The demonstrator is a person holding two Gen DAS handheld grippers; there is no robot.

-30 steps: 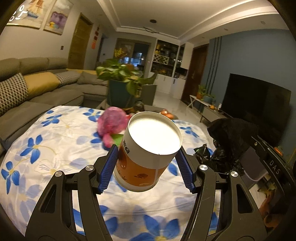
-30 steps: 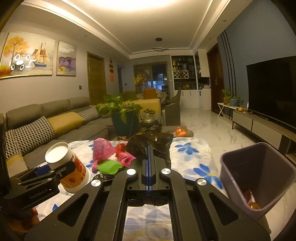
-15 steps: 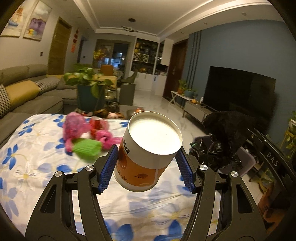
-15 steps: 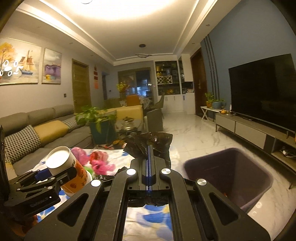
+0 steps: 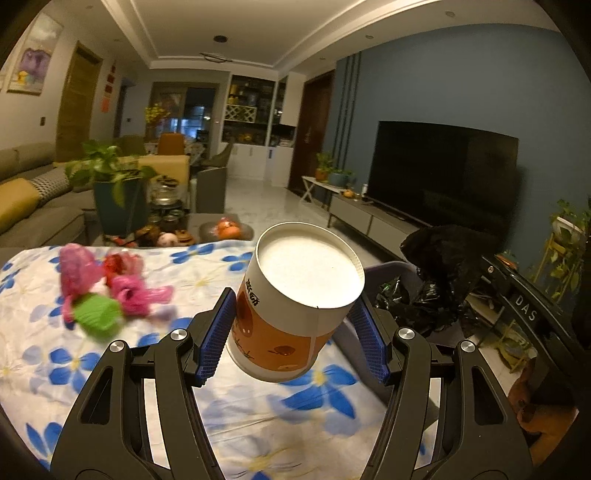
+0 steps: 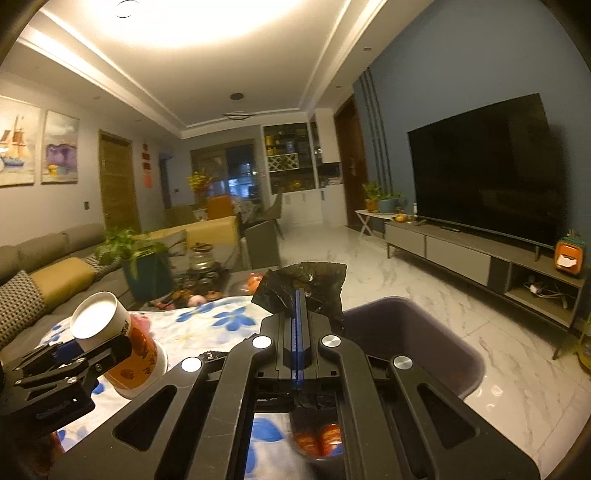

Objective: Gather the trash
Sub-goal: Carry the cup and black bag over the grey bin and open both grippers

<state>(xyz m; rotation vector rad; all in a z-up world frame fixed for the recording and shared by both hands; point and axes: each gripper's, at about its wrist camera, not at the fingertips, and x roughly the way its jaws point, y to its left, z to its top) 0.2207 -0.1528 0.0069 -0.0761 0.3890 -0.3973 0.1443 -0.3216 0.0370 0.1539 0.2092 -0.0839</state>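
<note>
Both claws are loaded: my left claw point(image 5: 291, 339) clamps the paper cup point(image 5: 295, 314) above the floral surface point(image 5: 74, 369), my right claw point(image 6: 297, 347) pinches a black bag point(image 6: 303, 288) shut, carrying each toward the bin point(image 6: 436, 332) at right.

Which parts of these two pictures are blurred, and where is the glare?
Left wrist view: the pink and green trash and the floral cloth are motion-blurred; the paper cup in the left claw stays sharp. Right wrist view: the ceiling light glares, overexposed.
</note>
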